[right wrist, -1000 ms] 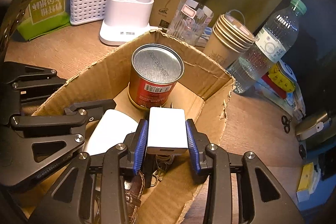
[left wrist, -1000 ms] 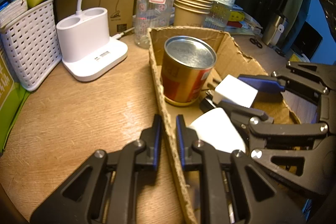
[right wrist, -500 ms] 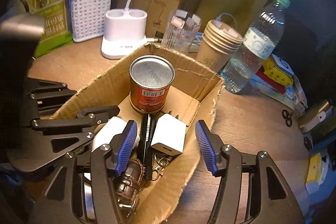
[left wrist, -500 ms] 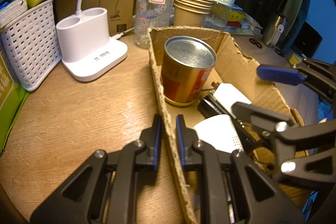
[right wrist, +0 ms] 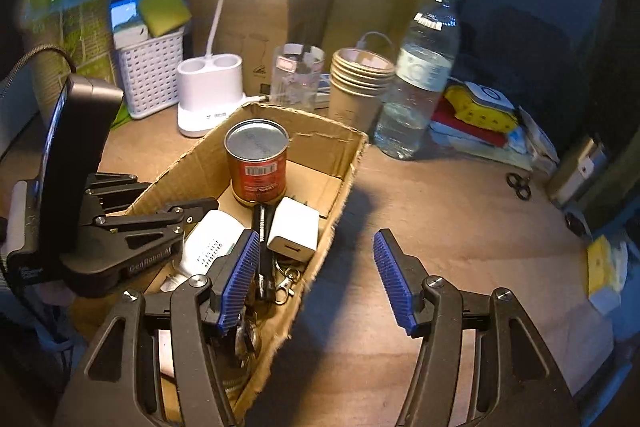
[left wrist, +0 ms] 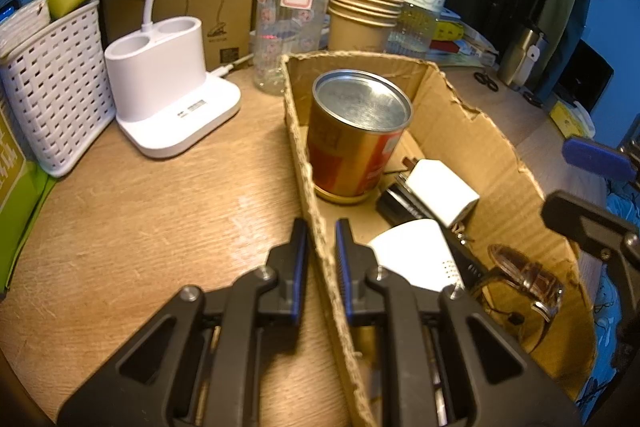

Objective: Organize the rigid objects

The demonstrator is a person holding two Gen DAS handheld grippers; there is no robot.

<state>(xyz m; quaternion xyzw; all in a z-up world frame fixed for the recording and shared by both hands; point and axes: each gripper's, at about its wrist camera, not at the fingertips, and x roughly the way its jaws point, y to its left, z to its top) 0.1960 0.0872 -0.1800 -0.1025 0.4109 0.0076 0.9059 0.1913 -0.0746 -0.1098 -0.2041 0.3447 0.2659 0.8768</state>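
Left wrist view: the left tongs (left wrist: 322, 247) are closed tight on the left wall of the cardboard box (left wrist: 472, 131), one blue pad on each side of the rough torn edge. Inside, a round shiny tin can (left wrist: 358, 139) stands at 12 o'clock. The white charger cube (left wrist: 442, 193) lies at 2 o'clock, next to a black stick-shaped thing. Only this view shows the brown watch (left wrist: 528, 279) clearly, at 3 o'clock.

Right wrist view: only here the lamp glows bright at the top. The right tongs (right wrist: 314, 277) are wide open and hold nothing. They hang over the box's right edge and the wooden desk (right wrist: 460, 211). The charger cube (right wrist: 294, 231) lies in the box at 11 o'clock.
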